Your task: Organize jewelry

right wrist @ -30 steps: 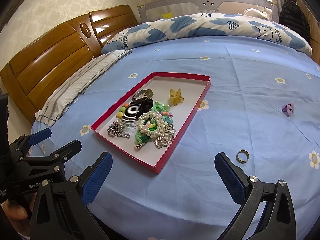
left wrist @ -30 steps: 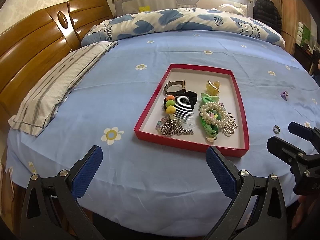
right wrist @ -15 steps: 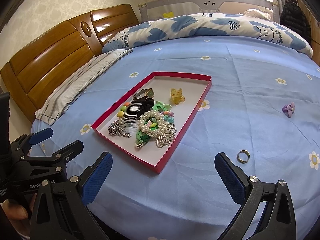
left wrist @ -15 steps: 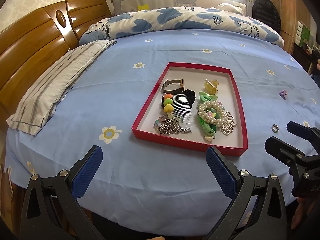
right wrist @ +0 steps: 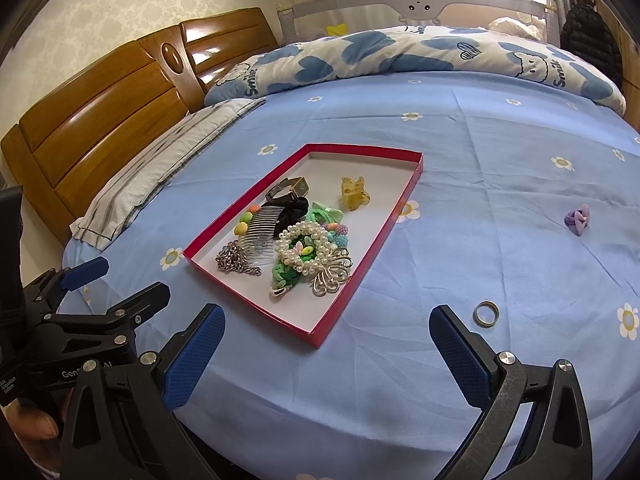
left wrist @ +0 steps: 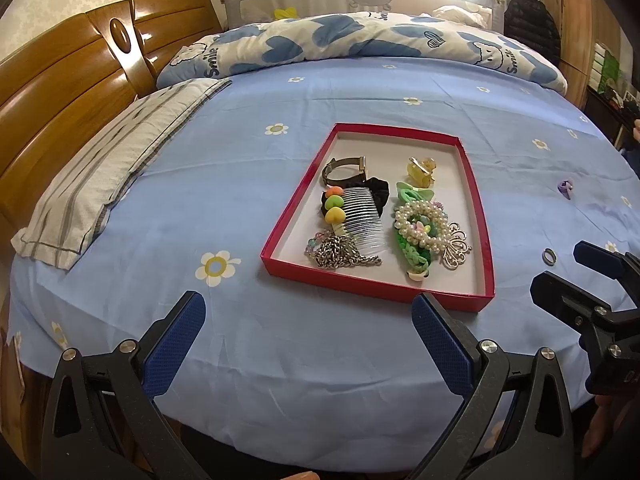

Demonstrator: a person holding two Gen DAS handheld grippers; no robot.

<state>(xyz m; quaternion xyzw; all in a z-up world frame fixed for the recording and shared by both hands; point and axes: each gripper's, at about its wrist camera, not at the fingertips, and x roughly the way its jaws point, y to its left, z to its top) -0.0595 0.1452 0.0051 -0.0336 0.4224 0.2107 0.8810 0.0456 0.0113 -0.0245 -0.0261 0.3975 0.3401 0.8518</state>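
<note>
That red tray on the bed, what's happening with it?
A person holds two tongs, left and right, both open and empty, above the bed's near edge. The red tray already holds combs, bracelets and clips. A metal ring and a purple hair tie lie on the sheet outside it.

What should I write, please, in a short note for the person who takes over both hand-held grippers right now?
Left hand-held gripper: open, empty, at the near bed edge facing the red tray.
Right hand-held gripper: open, empty, beside the tray's right corner.
Done: watch, comb, chain, pearl bracelet, yellow claw clip and other pieces lie in the tray.
Left: metal ring and purple hair tie lie on the blue sheet, to the right of the tray. The ring is nearer the right hand-held gripper.
</note>
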